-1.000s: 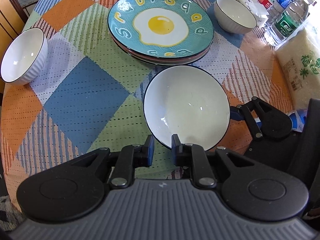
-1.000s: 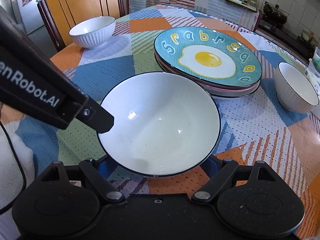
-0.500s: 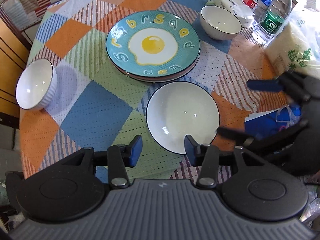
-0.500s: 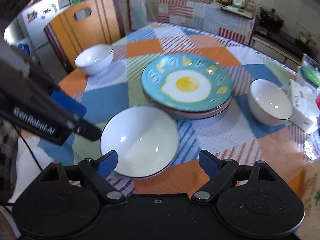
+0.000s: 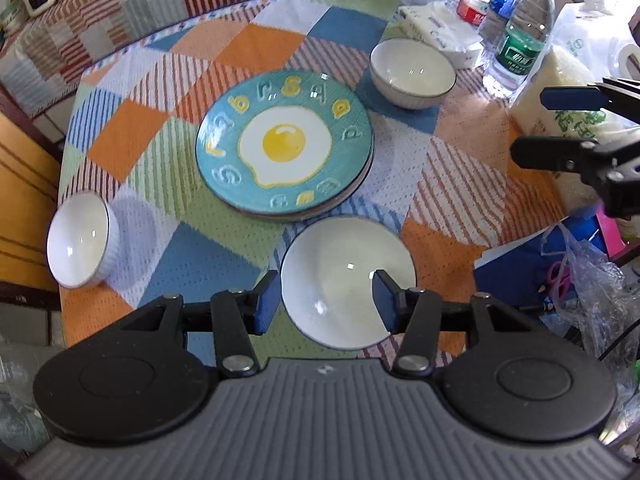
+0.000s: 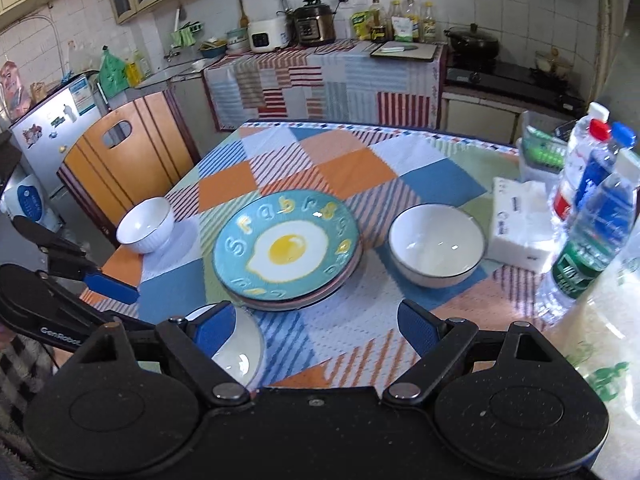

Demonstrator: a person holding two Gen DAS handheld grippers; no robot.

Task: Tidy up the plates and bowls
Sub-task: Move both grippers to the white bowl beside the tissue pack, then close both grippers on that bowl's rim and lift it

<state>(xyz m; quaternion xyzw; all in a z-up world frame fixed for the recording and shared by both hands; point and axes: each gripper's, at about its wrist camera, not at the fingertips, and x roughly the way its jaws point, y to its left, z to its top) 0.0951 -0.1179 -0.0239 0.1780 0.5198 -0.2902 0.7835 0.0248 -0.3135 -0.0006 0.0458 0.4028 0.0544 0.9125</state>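
We see the round surface [image 5: 208, 92] under its patchwork cloth carrying everything, and at its middle the stack of plates [image 5: 285, 146], the fried-egg plate on top with at least 1 pinkish rim showing beneath. Next in size is the wide shallow bowl [image 5: 348, 280], resting free on the cloth just in front of the stack, near the surface's front edge. Then come 2 smaller ribbed bowls: the left bowl [image 5: 80, 240] sits close to the left edge, and the right bowl [image 5: 412, 68] stands beyond the stack, just beside a tissue pack [image 6: 520, 224] and near the water bottles [image 5: 520, 40]. Our left gripper [image 5: 324, 300] hangs above the shallow bowl with its fingers opening, roughly halfway apart, holding nothing (the bowl only looks framed between them from this angle). Our right gripper [image 6: 316, 326] is spread nearly to its widest and is also empty. The risks we judge from here: the left bowl is so near the edge that a clumsy approach could nudge it off; reaching for the right bowl could tip a bottle; and glazed rims pinched by narrow fingers may slip, chipping whatever bowl they drop into.
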